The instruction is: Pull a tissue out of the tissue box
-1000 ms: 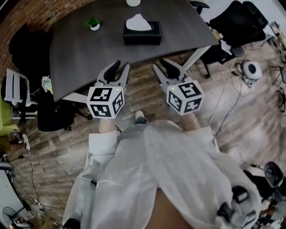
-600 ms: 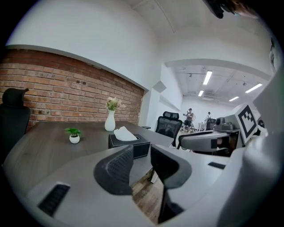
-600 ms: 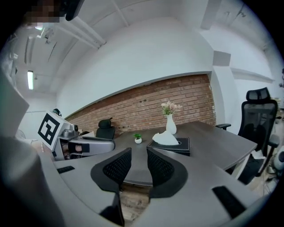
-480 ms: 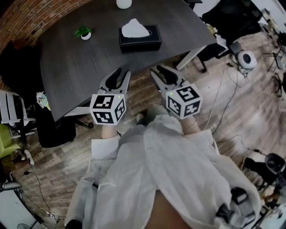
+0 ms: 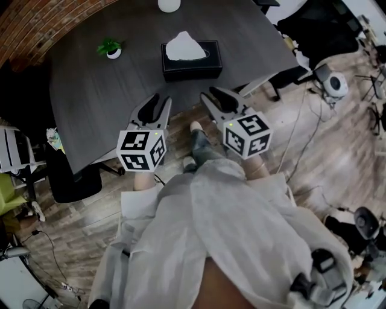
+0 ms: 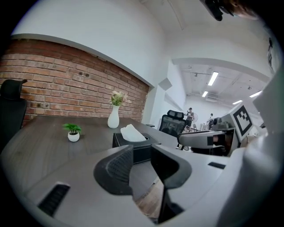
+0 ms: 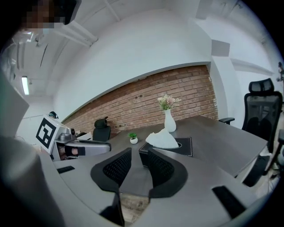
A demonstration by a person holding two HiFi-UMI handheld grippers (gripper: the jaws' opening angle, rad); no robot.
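Left hand-held gripper [image 5: 159, 102], right hand-held gripper [image 5: 213, 95]: jaws apart, empty, seemingly nearer tissue box [image 5: 192, 67].

Dark grey table [image 5: 108, 90]: black tissue box [image 5: 193, 66], small potted plant [image 5: 111, 49] apart from it, white vase [image 5: 169, 5] beyond.

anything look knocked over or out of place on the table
Nothing stands out. The tissue box sits flat on the table with a tissue poking up from its slot, and the plant and vase stand upright. The left tool and right tool are open and empty.
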